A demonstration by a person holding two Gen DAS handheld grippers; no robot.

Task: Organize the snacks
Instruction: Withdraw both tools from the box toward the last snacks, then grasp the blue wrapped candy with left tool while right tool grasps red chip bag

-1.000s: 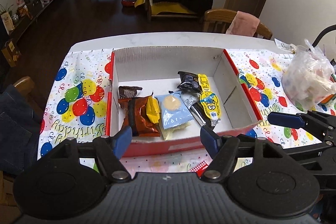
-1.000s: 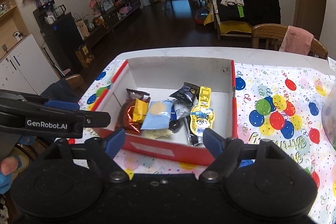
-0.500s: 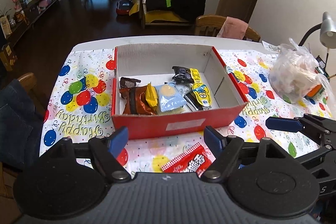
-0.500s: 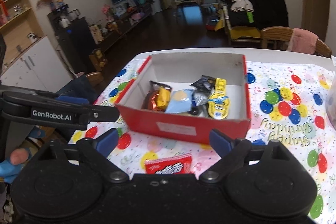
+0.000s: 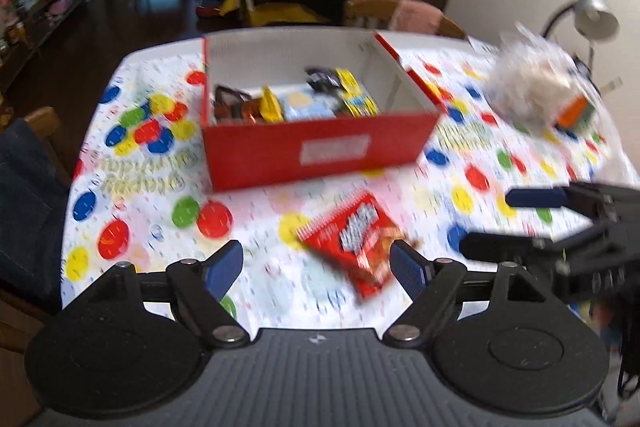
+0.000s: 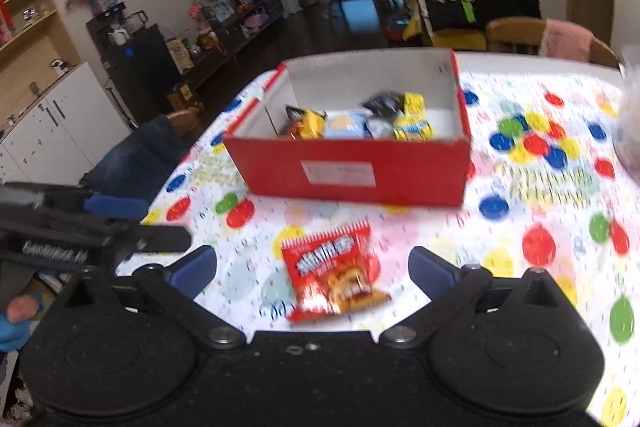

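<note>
The right gripper (image 6: 312, 269) hangs over the table with its jaws opening wide and nothing pressed between its blue pads (image 6: 430, 267); the one red snack packet (image 6: 332, 269) lies flat on the balloon-print tablecloth (image 6: 540, 187) in the gap below them. The packet's white lettering is too blurred to read. The left gripper (image 5: 316, 265) is also spread apart and empty, the same packet (image 5: 356, 241) lying near its right pad; its side carries white lettering, seemingly "GenRobot.AI", smeared by motion. Beyond the packet stands one red box (image 6: 352, 167) with a white label, unreadable, holding about six wrapped snacks (image 6: 360, 121). A clear plastic bag (image 5: 536, 83) sits to the right, beside a desk lamp (image 5: 592, 15).
</note>
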